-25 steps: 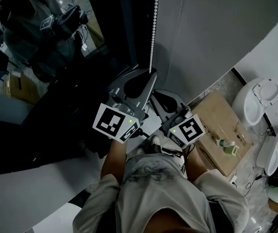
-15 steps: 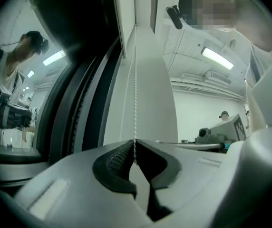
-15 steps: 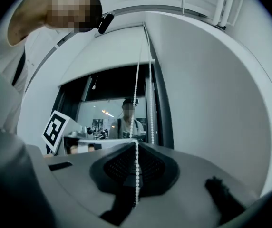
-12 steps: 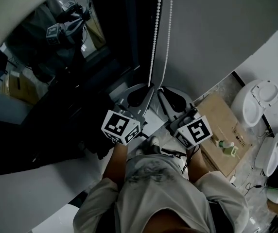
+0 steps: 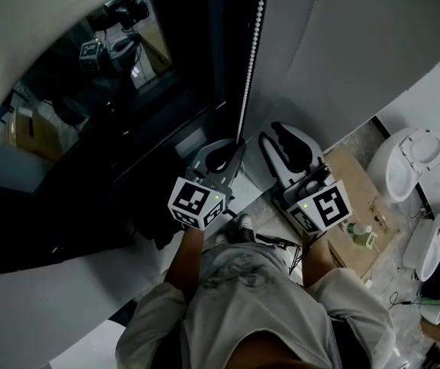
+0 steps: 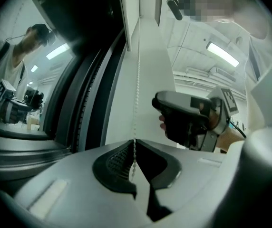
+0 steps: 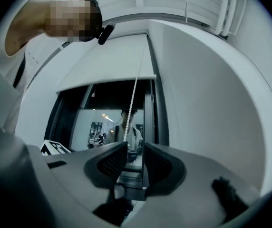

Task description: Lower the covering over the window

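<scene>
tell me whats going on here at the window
A person works the bead chain of a roller blind with two hand-held grippers. The left hand-held gripper is shut on the bead chain; the right hand-held gripper is open, holding nothing. The roller blind covers only the upper part of the window.

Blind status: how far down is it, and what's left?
Done: the white roller blind covers the window's upper part. In hand: the left claw is shut on the white bead chain; the right claw is open, empty. Left: the dark glass below the hem is uncovered, so more pulls look needed.
</scene>
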